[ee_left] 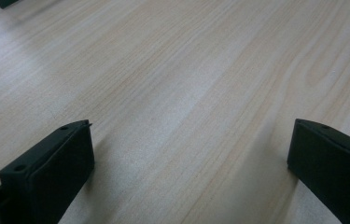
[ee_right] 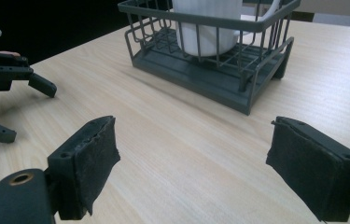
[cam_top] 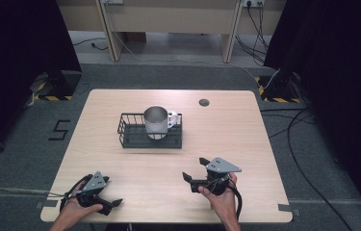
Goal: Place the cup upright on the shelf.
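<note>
A white mug (cam_top: 156, 121) stands upright in a dark wire basket (cam_top: 130, 139) at the middle of the wooden table (cam_top: 226, 130). My right gripper (cam_top: 193, 168) is near the front edge, right of centre, and points toward the basket. It is open with nothing between its jaws. In the right gripper view the jaws (ee_right: 191, 154) stand wide apart, with the basket (ee_right: 238, 93) and the mug (ee_right: 205, 28) ahead. My left gripper (cam_top: 113, 191) rests at the front left, open and empty. In the left gripper view its jaws (ee_left: 189, 149) frame bare wood.
A small round dark grommet (cam_top: 204, 102) sits in the tabletop at the back right. The left gripper (ee_right: 28, 109) lies to the left in the right gripper view. Cables run over the floor to the right of the table.
</note>
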